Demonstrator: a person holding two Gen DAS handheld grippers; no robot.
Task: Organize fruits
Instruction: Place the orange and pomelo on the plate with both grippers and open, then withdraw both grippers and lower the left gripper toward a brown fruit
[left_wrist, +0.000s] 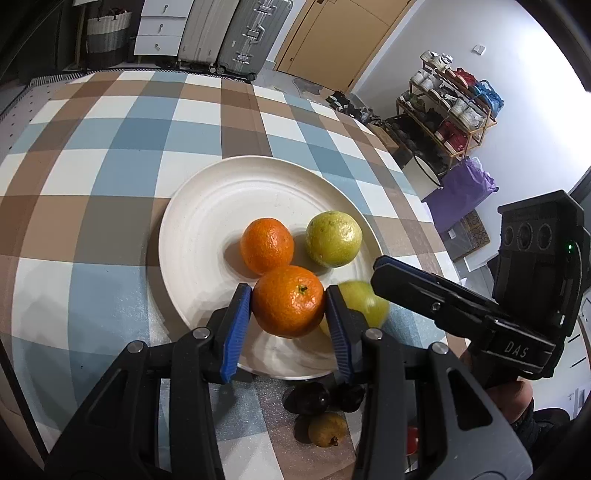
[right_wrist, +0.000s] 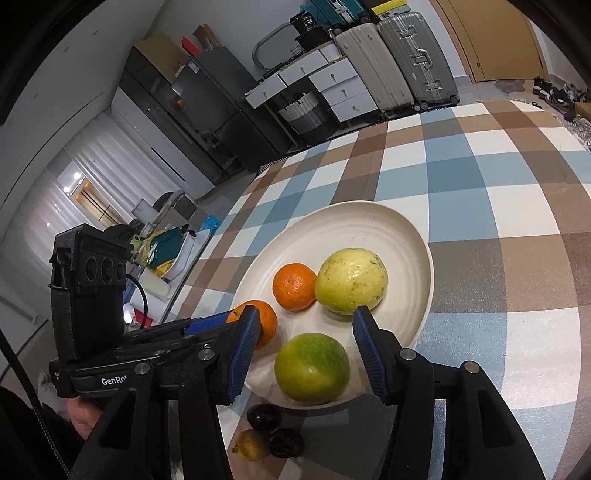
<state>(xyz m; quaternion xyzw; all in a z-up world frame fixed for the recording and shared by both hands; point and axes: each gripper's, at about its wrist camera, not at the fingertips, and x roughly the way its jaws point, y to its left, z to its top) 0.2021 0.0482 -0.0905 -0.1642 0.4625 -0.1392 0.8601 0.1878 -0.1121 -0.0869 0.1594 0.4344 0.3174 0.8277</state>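
The white plate (left_wrist: 192, 221) sits at the centre of the left wrist view on the checked tablecloth (left_wrist: 92, 155), and four fruits are over or on it. The left gripper (left_wrist: 289, 304) is clamped on an orange (left_wrist: 290, 301) at the lower centre of that frame, its blue pads pressed against both sides of the fruit; whether the orange rests on the plate or is held just above it cannot be told. A second orange (left_wrist: 266, 244) lies just behind it, touching or nearly touching it, and a yellow-green fruit (left_wrist: 333, 238) lies to the right of that. In the right wrist view the right gripper (right_wrist: 306, 341) stands at the lower centre with its jaws parted wider than the green fruit (right_wrist: 312, 369) on the near rim of the plate; the pads flank that fruit without pressing on it. Off the plate, at the bottom of the same frame, two dark plums (right_wrist: 264, 416) and a small yellowish fruit (right_wrist: 252, 445) remain on the cloth. Judgement: the task is a little over half done, with four fruits at the plate and three small ones left to gather.
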